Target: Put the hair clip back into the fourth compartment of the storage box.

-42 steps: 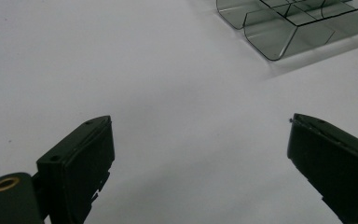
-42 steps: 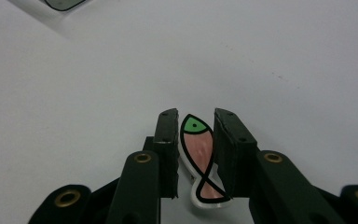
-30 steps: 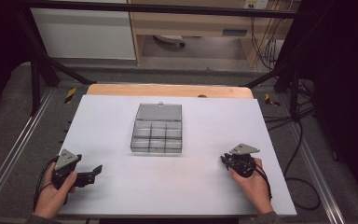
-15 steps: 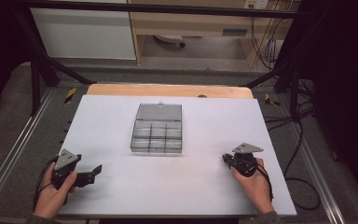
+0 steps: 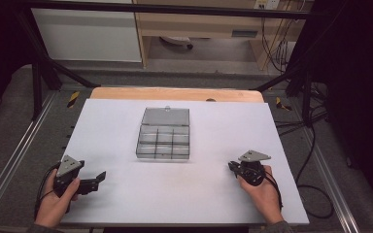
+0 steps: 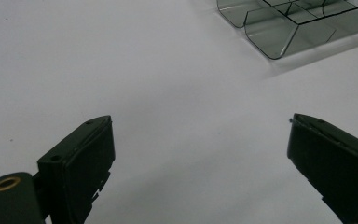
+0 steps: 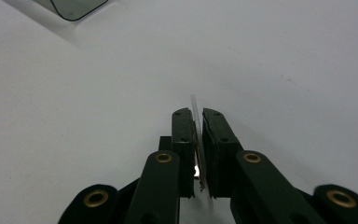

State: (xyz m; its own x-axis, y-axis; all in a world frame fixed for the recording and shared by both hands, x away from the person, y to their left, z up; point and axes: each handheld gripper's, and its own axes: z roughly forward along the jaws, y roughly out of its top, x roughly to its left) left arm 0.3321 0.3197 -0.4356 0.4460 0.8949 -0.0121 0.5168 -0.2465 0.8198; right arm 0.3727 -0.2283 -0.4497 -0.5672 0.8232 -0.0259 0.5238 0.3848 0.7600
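Observation:
A clear plastic compartment box (image 5: 165, 136) lies at the middle of the white table, its lid open toward the far side. My left gripper (image 5: 98, 177) rests near the front left edge, held by a hand, with its jaws wide open and nothing between them (image 6: 200, 140). The box's near corner (image 6: 284, 32) is ahead of it to the right. My right gripper (image 5: 232, 168) sits at the front right, shut (image 7: 196, 114) on a thin clear plastic strip (image 7: 194, 103) that sticks up between the jaws. A corner of the box (image 7: 72, 7) is far ahead on its left.
The white tabletop (image 5: 126, 204) has a wooden strip (image 5: 175, 93) along its far edge. Metal frame rails (image 5: 9, 160) run along both sides, and cables (image 5: 315, 145) trail on the floor at the right.

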